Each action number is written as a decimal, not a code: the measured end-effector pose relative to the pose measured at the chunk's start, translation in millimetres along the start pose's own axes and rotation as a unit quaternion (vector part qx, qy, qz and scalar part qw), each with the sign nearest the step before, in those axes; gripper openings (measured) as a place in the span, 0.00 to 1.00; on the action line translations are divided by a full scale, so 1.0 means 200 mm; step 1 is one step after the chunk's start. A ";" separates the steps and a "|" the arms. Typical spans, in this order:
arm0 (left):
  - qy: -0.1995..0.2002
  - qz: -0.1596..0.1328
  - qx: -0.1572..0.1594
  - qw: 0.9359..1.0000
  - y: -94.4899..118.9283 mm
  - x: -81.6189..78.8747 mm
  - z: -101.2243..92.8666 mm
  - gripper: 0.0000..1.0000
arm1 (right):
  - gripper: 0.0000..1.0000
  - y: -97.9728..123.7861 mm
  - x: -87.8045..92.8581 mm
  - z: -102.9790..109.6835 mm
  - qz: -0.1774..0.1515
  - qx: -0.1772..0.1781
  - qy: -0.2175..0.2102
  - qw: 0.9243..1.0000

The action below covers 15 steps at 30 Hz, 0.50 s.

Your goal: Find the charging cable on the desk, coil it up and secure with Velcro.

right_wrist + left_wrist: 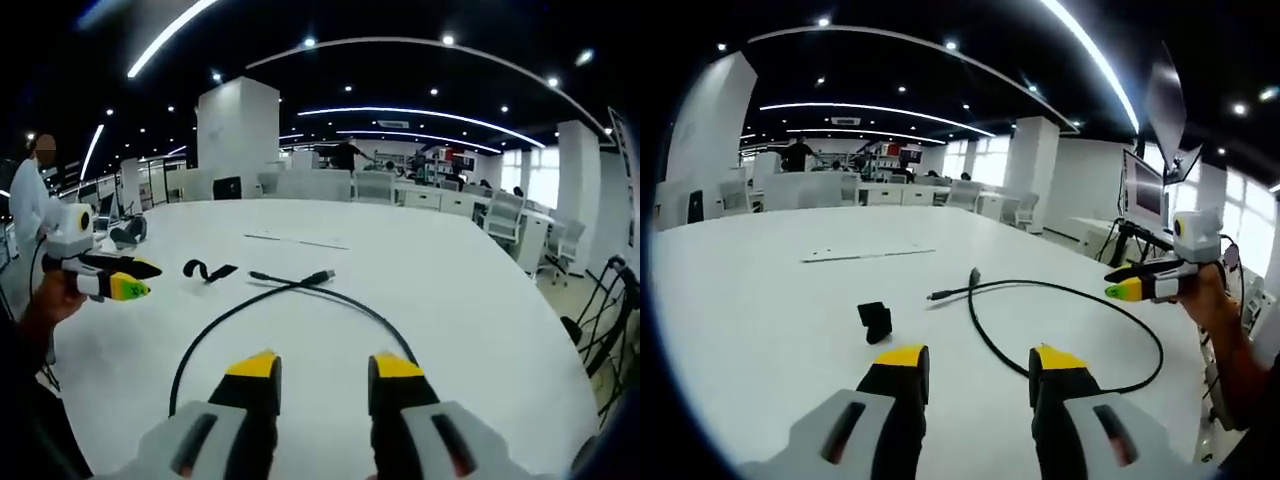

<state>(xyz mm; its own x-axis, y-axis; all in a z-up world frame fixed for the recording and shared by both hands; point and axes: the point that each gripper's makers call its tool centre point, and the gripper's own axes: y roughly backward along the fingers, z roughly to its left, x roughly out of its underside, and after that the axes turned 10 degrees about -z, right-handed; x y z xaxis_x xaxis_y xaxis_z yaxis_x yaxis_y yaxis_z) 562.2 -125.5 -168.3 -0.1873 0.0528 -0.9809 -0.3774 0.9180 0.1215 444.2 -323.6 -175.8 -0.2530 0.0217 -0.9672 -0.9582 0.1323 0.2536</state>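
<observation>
Both tools hang over the white bench (760, 330) with nothing in them. The left tool (975, 365) has its two jaws spread apart, and so does the right tool (325, 375). Each can also be seen from the other side, held up in a hand at the bench's edge; there the jaws look close together, though it is hard to tell from that angle.

The black cable (1080, 300) lies flat on the bench in one big loose loop, between the two tools. Its two ends cross and lie near each other on the far side of the loop from the right tool, with the plugs (300, 277) pointing away from the loop. The loop's near curve lies just ahead of the right tool, so that tool seems a bit nearer to it.

A small black strap (208, 269) lies beside the cable, near the plugs and closer to the left tool. I think it is the Velcro.

Count: two tools, one cable, one strap. A flat thin sheet (868, 254) lies farther off, past the cable.
</observation>
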 end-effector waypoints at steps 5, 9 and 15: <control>-0.001 0.007 0.007 1.000 -0.05 0.02 -0.03 0.40 | 0.35 -0.03 0.02 -0.03 0.007 -0.003 0.001 1.000; 0.001 0.008 0.013 1.000 -0.08 0.03 -0.05 0.40 | 0.31 -0.06 0.02 -0.05 0.007 -0.001 0.011 1.000; -0.015 0.021 0.018 1.000 -0.17 0.06 -0.06 0.38 | 0.32 -0.10 0.04 -0.10 0.015 -0.002 0.008 1.000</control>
<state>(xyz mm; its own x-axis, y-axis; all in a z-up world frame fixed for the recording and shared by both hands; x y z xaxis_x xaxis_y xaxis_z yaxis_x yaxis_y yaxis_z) 561.9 -159.9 -182.4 -0.1752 0.1029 -0.9791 -0.3373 0.9281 0.1579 459.6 -345.3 -188.0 -0.2844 0.0091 -0.9587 -0.9504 0.1285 0.2831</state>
